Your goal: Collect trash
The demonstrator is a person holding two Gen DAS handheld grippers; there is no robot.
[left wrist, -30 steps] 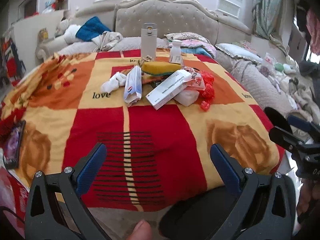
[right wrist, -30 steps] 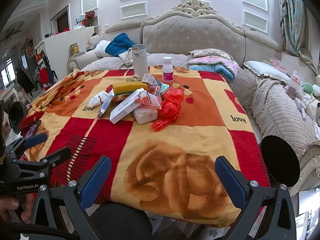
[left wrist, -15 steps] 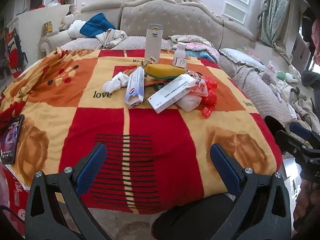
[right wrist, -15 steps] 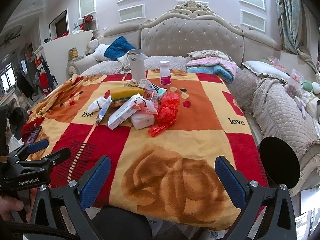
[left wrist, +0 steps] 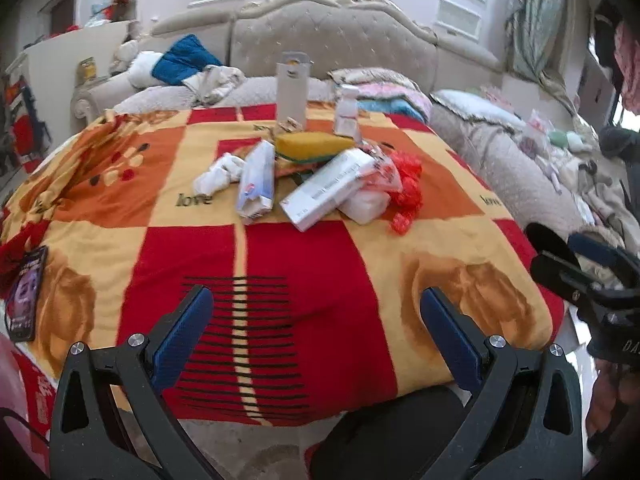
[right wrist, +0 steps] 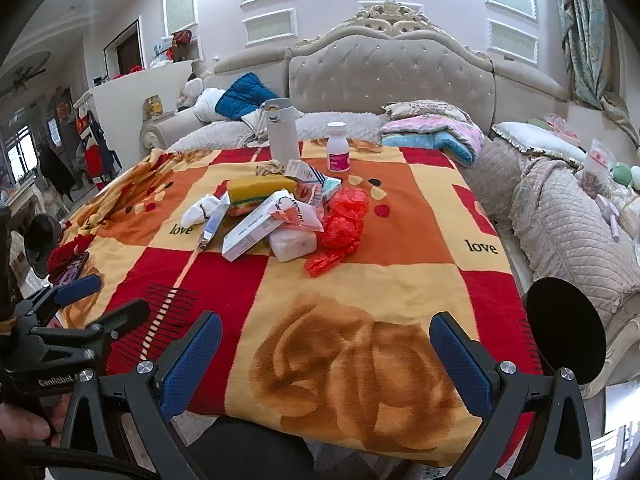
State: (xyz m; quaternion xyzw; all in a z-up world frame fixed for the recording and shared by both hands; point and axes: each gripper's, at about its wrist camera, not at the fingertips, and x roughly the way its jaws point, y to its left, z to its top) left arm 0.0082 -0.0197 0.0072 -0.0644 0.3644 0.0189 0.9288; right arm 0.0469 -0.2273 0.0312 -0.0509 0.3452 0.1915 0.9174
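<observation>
**Trash heap waiting mid-blanket, both grippers empty**

The left gripper (left wrist: 316, 320) is hovering over the near edge of the blanket (left wrist: 320, 264) with its fingers spread wide and holding nothing; the right gripper (right wrist: 326, 344) is doing the same beside it. The trash is sitting in a loose heap at the blanket's middle, well apart from both: a white box (right wrist: 256, 230), a red bag (right wrist: 340, 228), a wad of tissue (left wrist: 218, 172), a carton (left wrist: 256, 184) and a sponge (right wrist: 260, 190). All of it is looking light. The bag will likely be crumpling and sliding, so pinching a bunched fold seems best; the box is stiffer and probably wanting a grip across its narrow sides.
</observation>
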